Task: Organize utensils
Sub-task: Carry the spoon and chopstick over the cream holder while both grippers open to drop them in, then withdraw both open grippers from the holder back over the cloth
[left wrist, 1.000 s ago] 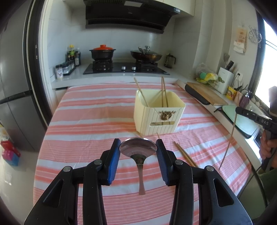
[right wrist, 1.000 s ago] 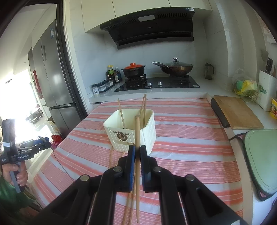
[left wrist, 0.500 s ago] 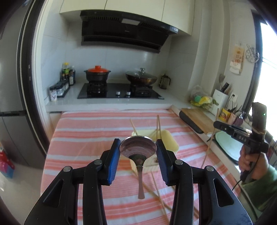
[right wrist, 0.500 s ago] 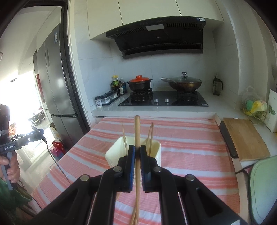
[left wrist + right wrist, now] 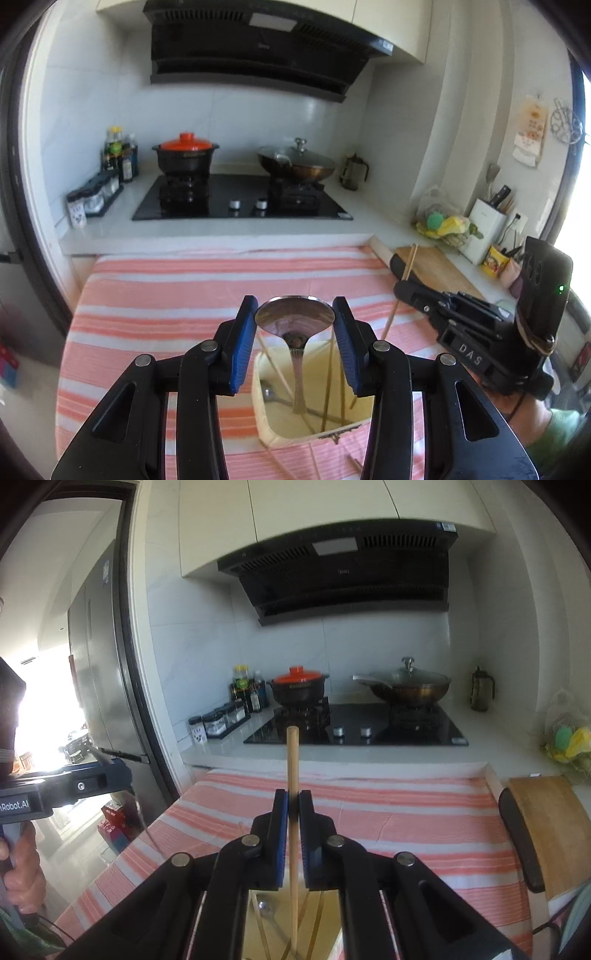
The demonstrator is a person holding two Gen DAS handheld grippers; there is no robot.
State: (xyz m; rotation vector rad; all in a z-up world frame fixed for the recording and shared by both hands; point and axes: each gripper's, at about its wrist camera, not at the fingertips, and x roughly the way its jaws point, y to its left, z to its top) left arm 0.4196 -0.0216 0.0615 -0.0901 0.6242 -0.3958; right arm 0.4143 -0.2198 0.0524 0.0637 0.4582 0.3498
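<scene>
Kitchen setting: a table under a pink-and-white striped cloth (image 5: 166, 325) stands before a counter with a black hob (image 5: 240, 199). On the cloth sits a cream utensil holder (image 5: 317, 435), already containing chopsticks and a spoon.

Left gripper (image 5: 294, 321): fingers set apart, pinching the bowl of a metal spoon (image 5: 295, 319) between the blue pads; handle hangs down over the holder's opening.

Right gripper (image 5: 293, 805): pressed nearly together on a single wooden chopstick (image 5: 292, 760), held upright mid-shaft, lower end over the holder.

Assessment: the spoon appears rigid, smooth and likely slippery; gripping across the bowl's rim is serviceable, though the neck would offer steadier hold. The chopstick appears light and stiff, and apt to pivot in a mid-shaft pinch.
</scene>
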